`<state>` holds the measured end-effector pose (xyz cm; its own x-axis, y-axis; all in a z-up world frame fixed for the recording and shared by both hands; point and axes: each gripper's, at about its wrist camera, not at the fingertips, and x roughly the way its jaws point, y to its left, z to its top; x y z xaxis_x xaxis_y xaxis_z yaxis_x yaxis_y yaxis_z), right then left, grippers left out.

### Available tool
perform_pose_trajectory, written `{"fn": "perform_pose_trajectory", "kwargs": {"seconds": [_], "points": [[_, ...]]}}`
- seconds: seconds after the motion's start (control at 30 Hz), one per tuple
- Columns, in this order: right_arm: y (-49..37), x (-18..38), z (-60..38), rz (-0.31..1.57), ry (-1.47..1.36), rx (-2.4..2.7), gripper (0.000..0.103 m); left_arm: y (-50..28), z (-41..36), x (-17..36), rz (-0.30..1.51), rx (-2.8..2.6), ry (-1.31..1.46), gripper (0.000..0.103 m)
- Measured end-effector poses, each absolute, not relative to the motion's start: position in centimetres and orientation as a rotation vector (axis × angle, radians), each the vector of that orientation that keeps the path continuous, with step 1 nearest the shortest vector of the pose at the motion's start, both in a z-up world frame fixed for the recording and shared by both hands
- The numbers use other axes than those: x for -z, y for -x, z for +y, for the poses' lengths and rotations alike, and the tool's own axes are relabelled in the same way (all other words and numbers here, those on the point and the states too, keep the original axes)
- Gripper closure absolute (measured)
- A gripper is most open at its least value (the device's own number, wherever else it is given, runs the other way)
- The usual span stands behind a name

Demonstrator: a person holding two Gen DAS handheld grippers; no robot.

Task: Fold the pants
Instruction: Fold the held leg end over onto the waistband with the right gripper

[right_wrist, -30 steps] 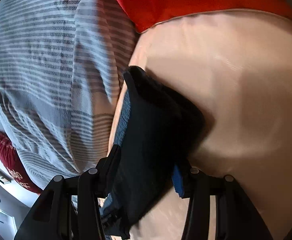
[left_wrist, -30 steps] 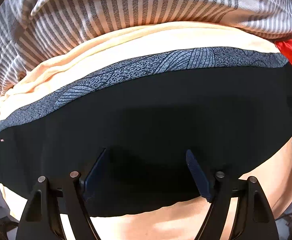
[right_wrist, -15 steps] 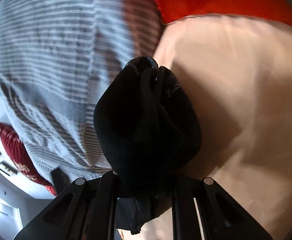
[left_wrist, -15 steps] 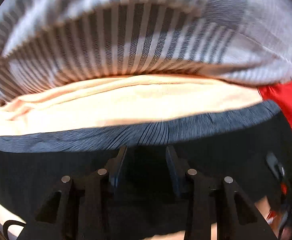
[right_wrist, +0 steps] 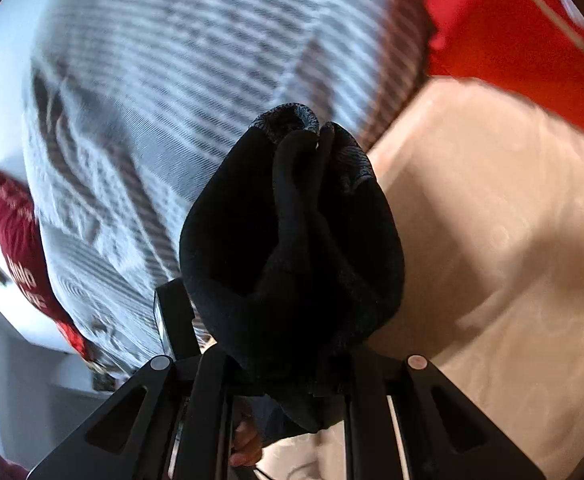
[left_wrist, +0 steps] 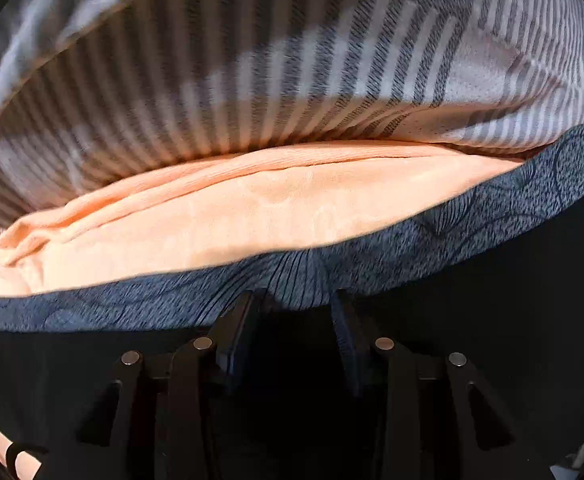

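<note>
Black fabric fills the space between the fingers of the left gripper (left_wrist: 294, 308), whose jaws stand partly closed, pinching a fold of the black pants (left_wrist: 492, 320) just below their grey patterned waistband (left_wrist: 292, 280). The blue pads (left_wrist: 342, 336) press into the dark cloth on either side. The pants spread flat across the lower half of the left wrist view, the waistband running as a curved band from edge to edge. Beyond the waistband lies a peach fleece blanket (left_wrist: 232, 216), and past that a grey and white striped bedcover (left_wrist: 252, 72).

In the right wrist view, the right gripper (right_wrist: 292, 360) is closed tight on a bunched wad of the same pants (right_wrist: 292, 240), which bulges forward out of the jaws and hides the fingertips. A patch of grey waistband shows at the top of the bundle, which hangs clear of the bed. Behind it lie a pale cream sheet (right_wrist: 492, 240) at right, the striped bedcover at left, and a red cloth (right_wrist: 512, 20) at upper right. A red cushion with white lettering (right_wrist: 20, 248) sits at far left.
</note>
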<state>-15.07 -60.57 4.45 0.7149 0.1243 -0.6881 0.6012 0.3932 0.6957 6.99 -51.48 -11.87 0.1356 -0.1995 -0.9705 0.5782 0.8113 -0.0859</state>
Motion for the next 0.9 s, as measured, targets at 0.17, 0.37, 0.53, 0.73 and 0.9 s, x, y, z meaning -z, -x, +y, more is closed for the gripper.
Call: {"fn": "perform_pose_trajectory", "kwargs": {"seconds": [0.17,0.37,0.53,0.73,0.9], "points": [[13.0,-7.5,-57.3,0.805,-0.945,0.351,0.090,-7.2,-47.2,9.4,1.348,0.602,-0.290,0.062],[7.7,-10.9,-50.0,0.908,-0.608,0.370,0.090,-9.3,-38.7,6.8,1.408,0.570,-0.206,0.062],[2.4,-9.9,-42.2,0.997,-0.386,0.340,0.090,-11.9,-30.1,5.0,1.403,0.475,-0.183,0.062],[-3.4,-2.7,-31.6,1.177,-0.156,0.299,0.090,-13.9,-18.9,5.1,1.420,0.333,-0.166,0.062],[-4.8,4.6,-25.3,1.332,0.132,0.336,0.079,-15.2,-13.3,6.5,1.467,0.264,-0.152,0.062]]}}
